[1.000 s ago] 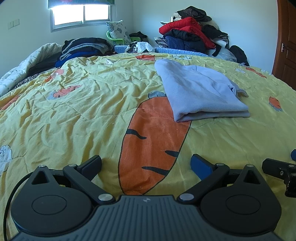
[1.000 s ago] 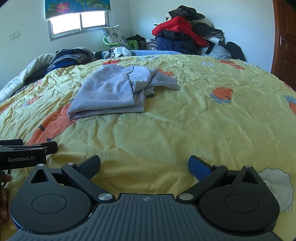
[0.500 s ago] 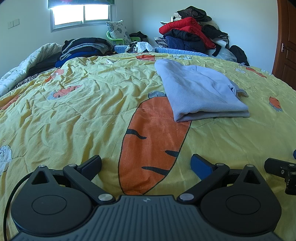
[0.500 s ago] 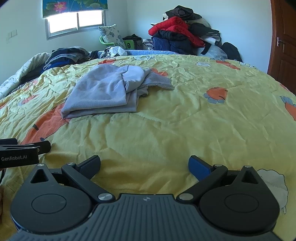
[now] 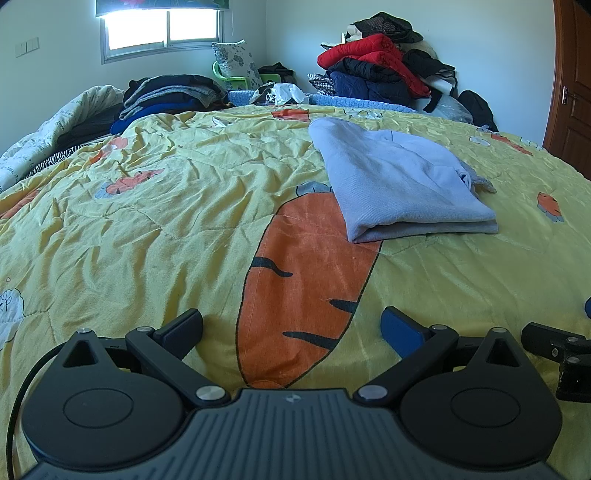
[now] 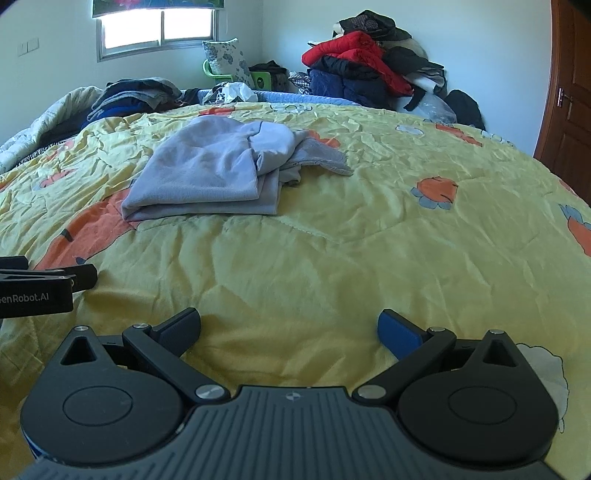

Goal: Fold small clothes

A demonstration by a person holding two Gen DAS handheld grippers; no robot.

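Observation:
A light lavender-grey garment (image 5: 399, 184) lies folded on the yellow carrot-print quilt (image 5: 166, 221), ahead and right of my left gripper (image 5: 291, 328). In the right wrist view the garment (image 6: 210, 177) lies ahead and to the left, with a loose crumpled part at its right side. My left gripper is open and empty, low over the quilt. My right gripper (image 6: 290, 326) is open and empty too, well short of the garment. Each gripper shows at the edge of the other's view: the right one (image 5: 557, 354), the left one (image 6: 40, 288).
Piled clothes (image 5: 376, 74) stand against the far wall at the back right. Dark folded clothes (image 5: 166, 96) and a rolled quilt (image 5: 48, 136) lie at the back left. A wooden door (image 5: 572, 92) is at the right. A window (image 5: 162, 29) is at the back.
The right gripper has drifted slightly to the right and back, so the garment sits further left in its view. The left gripper has hardly moved. Both stay open.

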